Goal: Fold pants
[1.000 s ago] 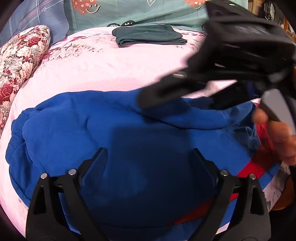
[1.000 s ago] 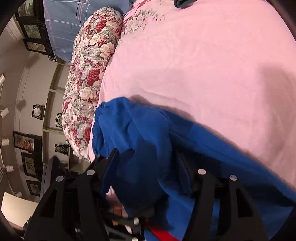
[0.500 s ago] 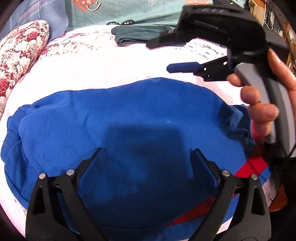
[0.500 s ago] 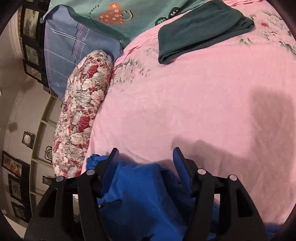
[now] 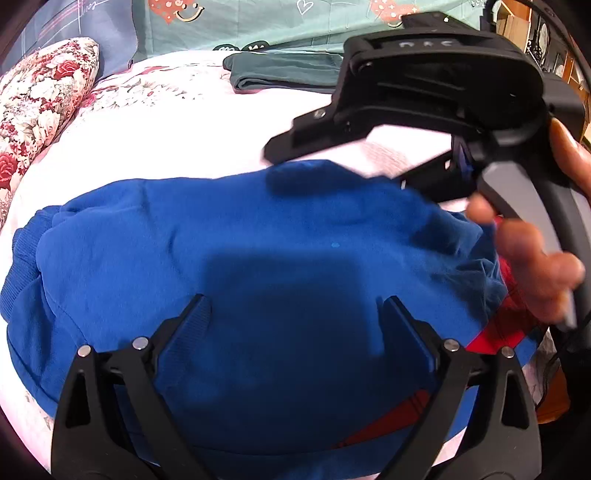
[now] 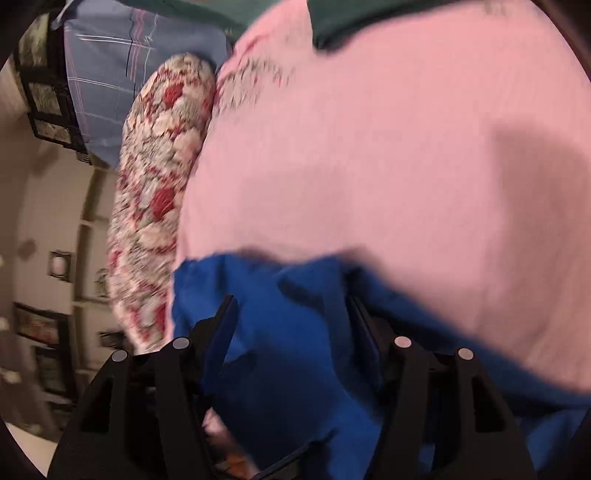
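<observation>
Nearest to us in the left wrist view is the left gripper; its two fingers stand wide apart over the blue pants and pinch nothing; whether the tips touch the cloth we cannot tell. The blue pants lie spread on the pink bedsheet, bunched at the left edge where a ribbed cuff shows; a red stripe runs along the right lower part of the cloth.

In the right wrist view, which is blurred, the right gripper also has its fingers spread; the blue cloth rises between them, but we cannot tell whether they touch it. In the left wrist view the same right gripper hangs above the far right edge of the pants, tilted, and the right hand holds its grey handle.

Further away the pink bedsheet continues bare; a floral pillow lies at the left edge of the bed; a folded dark green garment rests near the head of the bed, well apart from the pants; behind it we see a teal cover with hearts and a blue checked pillow.
</observation>
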`<state>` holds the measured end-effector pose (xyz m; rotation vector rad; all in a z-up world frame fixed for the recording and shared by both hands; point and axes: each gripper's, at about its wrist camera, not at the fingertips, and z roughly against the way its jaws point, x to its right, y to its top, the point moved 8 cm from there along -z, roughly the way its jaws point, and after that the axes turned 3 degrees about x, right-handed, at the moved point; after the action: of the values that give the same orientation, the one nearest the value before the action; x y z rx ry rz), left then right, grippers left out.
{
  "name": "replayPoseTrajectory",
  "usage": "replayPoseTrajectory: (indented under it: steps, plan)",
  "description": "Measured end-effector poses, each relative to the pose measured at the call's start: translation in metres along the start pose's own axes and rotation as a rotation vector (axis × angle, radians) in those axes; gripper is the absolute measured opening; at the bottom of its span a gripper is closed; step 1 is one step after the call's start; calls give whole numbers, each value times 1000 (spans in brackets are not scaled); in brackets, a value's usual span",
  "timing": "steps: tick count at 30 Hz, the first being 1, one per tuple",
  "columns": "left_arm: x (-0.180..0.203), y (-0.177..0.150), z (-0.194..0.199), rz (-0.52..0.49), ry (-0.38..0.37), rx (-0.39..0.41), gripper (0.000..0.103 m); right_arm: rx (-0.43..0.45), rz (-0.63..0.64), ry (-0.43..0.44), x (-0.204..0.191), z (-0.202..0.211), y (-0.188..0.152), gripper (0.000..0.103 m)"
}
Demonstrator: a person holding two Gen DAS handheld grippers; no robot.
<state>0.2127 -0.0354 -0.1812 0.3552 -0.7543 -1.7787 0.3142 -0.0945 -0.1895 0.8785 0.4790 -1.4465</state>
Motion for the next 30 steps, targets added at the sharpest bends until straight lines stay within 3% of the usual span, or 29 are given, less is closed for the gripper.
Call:
replayPoseTrajectory:
  steps: [3, 5, 7, 11, 13, 17, 22, 24, 27, 30]
  plan:
    - [0, 0, 0, 5, -3, 1, 96, -105, -29, 114, -16, -9, -16, 64]
    - [0, 0, 0, 4, -3, 0, 96, -128, -34, 116, -19, -14, -19, 64]
    - [1, 0, 0, 7, -5, 1, 96, -96, -23, 87, -17, -15, -13, 64]
    - [2, 0, 1, 9, -6, 2, 96, 97, 72, 46, -21, 1, 14, 64]
    - [2, 0, 0, 10, -7, 2, 96, 144, 99, 26, -21, 2, 22, 63]
    - [3, 1, 0, 10, -7, 2, 96, 142, 173, -62, -18, -8, 24, 58]
    - [3, 0, 2, 16, -15, 3, 96, 70, 125, -47, -2, -6, 30, 58]
    - [3, 0, 2, 17, -16, 4, 96, 118, 117, -106, 9, 13, 39, 59]
    - [-3, 5, 13, 48, -15, 50, 96, 190, 89, -85, 6, 44, 46, 59]
    - [-15, 8, 42, 42, 19, 140, 96, 187, 201, -19, -39, 49, 24, 59]
